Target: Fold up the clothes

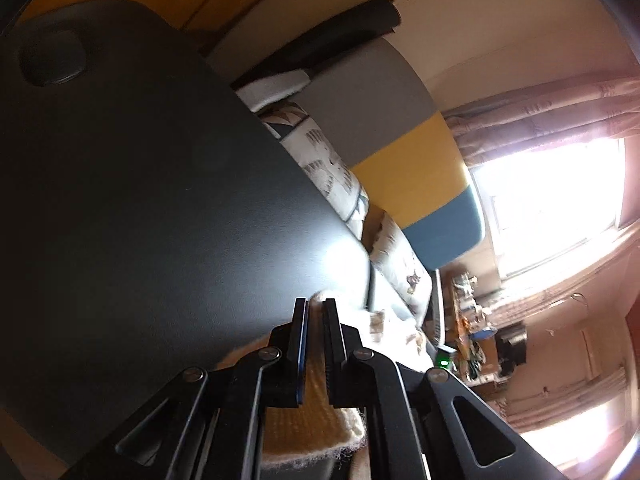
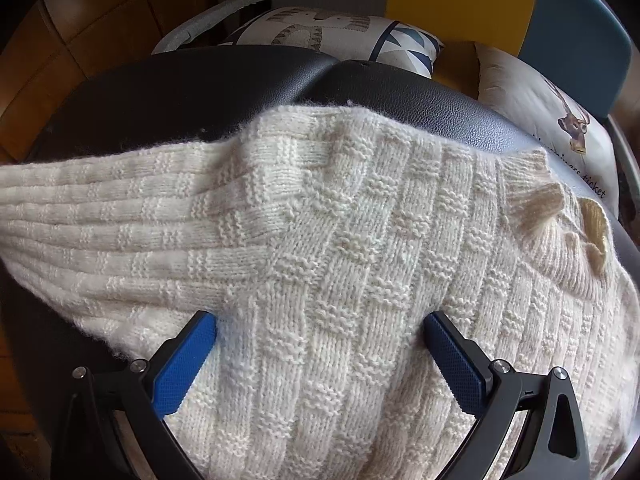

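Our left gripper [image 1: 316,308] pinching the cream sweater [image 1: 312,420] between nearly closed fingers, our right gripper [image 2: 320,328] spreading wide over the sweater [image 2: 320,240], black table [image 2: 200,80] lying beyond

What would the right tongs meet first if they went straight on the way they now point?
The right tongs are open over the cream sweater, which fills the space between and ahead of them. They would most likely press into its knit first; the black table shows only beyond it. Depth is hard to judge.

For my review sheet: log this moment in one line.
left claw: shut on sweater | right claw: open over sweater | surface: black pad
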`<control>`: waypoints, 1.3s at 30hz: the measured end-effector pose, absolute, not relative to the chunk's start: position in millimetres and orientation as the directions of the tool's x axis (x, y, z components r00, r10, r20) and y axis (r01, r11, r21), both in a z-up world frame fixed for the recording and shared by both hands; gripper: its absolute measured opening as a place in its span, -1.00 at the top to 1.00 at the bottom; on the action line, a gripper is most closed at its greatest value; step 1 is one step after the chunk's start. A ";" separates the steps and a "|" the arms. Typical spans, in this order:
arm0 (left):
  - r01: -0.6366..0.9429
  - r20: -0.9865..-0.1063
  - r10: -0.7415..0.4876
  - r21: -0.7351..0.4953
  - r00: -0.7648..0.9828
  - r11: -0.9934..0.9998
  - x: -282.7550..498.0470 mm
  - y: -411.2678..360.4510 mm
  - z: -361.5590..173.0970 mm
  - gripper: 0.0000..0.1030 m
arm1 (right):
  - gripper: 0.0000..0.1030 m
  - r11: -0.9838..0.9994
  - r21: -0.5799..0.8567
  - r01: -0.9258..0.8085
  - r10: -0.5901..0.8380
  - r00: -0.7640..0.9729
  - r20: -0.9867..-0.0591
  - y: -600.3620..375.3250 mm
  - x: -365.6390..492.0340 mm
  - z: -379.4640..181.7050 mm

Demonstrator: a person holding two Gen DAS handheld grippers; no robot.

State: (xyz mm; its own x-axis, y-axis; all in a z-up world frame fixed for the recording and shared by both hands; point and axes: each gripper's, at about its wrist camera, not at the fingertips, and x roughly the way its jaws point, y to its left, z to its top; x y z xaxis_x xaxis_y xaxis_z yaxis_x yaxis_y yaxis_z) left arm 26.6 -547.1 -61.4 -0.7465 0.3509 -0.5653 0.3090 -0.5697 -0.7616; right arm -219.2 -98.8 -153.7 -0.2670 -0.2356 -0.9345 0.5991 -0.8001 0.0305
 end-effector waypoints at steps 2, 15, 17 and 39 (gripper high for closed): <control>0.347 -0.608 0.343 -0.737 -0.716 -0.580 30.3 -554.0 -51.0 0.90 | -1.00 -0.799 0.031 0.600 -0.237 -0.266 -0.934 -99.1 -219.9 -153.4; 0.730 -0.884 0.221 -0.466 -0.413 -0.499 3.0 -616.7 -170.8 0.88 | -1.00 -0.800 0.026 0.599 -0.246 -0.289 -0.925 -98.4 -207.9 -154.4; 0.720 -0.848 0.227 -0.528 -0.479 -0.451 18.2 -623.7 -165.9 0.69 | -1.00 -0.801 0.026 0.598 -0.248 -0.292 -0.924 -95.8 -203.6 -154.3; 0.558 -0.644 0.128 -0.731 -0.754 -0.392 73.3 -561.1 -150.7 0.91 | -1.00 -0.798 0.026 0.602 -0.263 -0.309 -0.914 -88.5 -197.0 -155.9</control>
